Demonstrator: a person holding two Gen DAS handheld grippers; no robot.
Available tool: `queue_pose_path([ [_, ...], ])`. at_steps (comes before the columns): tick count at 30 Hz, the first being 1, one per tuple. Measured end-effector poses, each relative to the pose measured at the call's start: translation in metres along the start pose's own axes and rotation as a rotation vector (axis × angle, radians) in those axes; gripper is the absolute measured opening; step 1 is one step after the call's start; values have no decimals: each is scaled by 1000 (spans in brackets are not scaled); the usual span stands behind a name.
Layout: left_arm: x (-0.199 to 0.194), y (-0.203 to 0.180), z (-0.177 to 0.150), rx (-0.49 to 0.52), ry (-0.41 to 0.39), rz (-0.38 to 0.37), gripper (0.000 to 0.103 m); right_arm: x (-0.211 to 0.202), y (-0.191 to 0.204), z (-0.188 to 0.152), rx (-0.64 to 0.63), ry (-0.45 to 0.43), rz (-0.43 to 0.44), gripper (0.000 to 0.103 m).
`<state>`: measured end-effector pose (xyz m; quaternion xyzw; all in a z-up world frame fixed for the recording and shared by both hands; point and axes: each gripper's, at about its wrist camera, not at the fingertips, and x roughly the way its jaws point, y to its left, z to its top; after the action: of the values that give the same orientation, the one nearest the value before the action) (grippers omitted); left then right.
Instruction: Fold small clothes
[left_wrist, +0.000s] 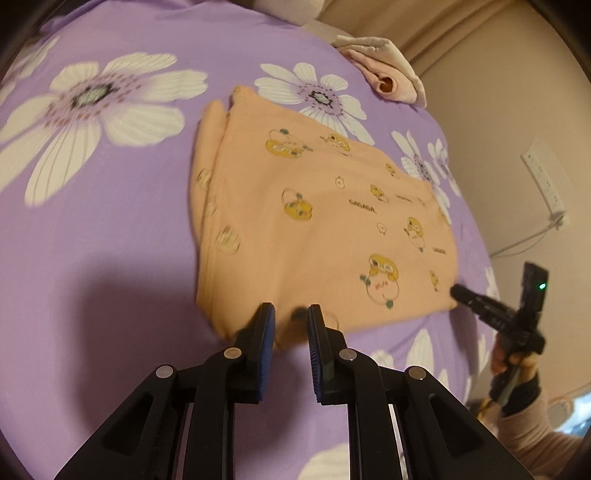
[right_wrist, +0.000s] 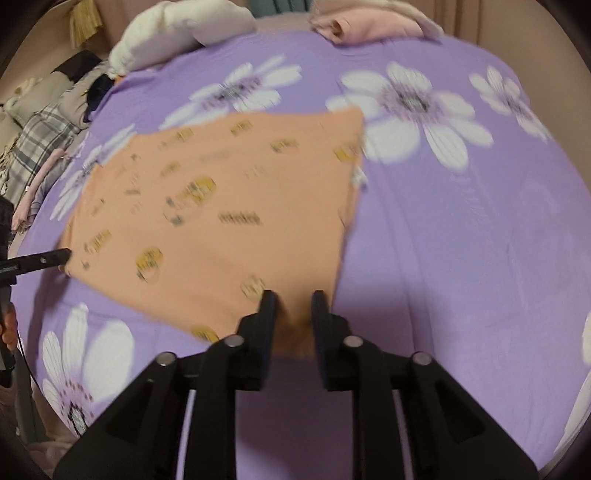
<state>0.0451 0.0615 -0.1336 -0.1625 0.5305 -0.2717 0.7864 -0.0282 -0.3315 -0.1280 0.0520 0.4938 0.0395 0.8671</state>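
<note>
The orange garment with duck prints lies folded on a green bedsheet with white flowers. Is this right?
Not quite: the bedsheet is purple, not green, as the left wrist view shows. The orange garment with duck prints does lie folded on it, and the flowers are white.

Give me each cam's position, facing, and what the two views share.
Left wrist: on the left gripper, angled down at the orange garment on the purple sheet; the right gripper and a hand show at right.
Right wrist: on the right gripper, angled down at the same garment; the left gripper enters at left.
Shared: garment, sheet, pink clothes.
</note>
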Motion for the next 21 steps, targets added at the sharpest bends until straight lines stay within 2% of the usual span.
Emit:
queue_pose_path([
  [3, -11, 3, -10, -32, 5, -2, 15, -9, -3, -7, 9, -15, -5, 23],
  [4, -17, 4, -13, -46, -3, -5, 17, -13, -3, -8, 8, -15, -18, 25],
  [6, -30, 7, -17, -71, -35, -18, 21, -25, -5, -10, 32, -36, 9, 26],
  [7, -36, 9, -18, -87, -54, -26, 31, -33, -7, -10, 51, -59, 39, 26],
  [8, -42, 11, -17, -104, -72, -28, 40, -39, -6, -9, 62, -79, 59, 32],
  [9, -46, 14, -16, -122, -92, -27, 60, -43, -5, -9, 69, -96, 76, 36],
  [10, -50, 17, -14, -142, -118, -19, 72, -47, -3, -8, 72, -111, 92, 41],
  [15, -46, 29, 1, -208, -161, -2, 72, -48, 24, 0, 50, -133, 162, 42],
  [21, -25, 29, 16, -237, -133, 17, 72, -45, 51, 7, 37, -140, 223, 43],
])
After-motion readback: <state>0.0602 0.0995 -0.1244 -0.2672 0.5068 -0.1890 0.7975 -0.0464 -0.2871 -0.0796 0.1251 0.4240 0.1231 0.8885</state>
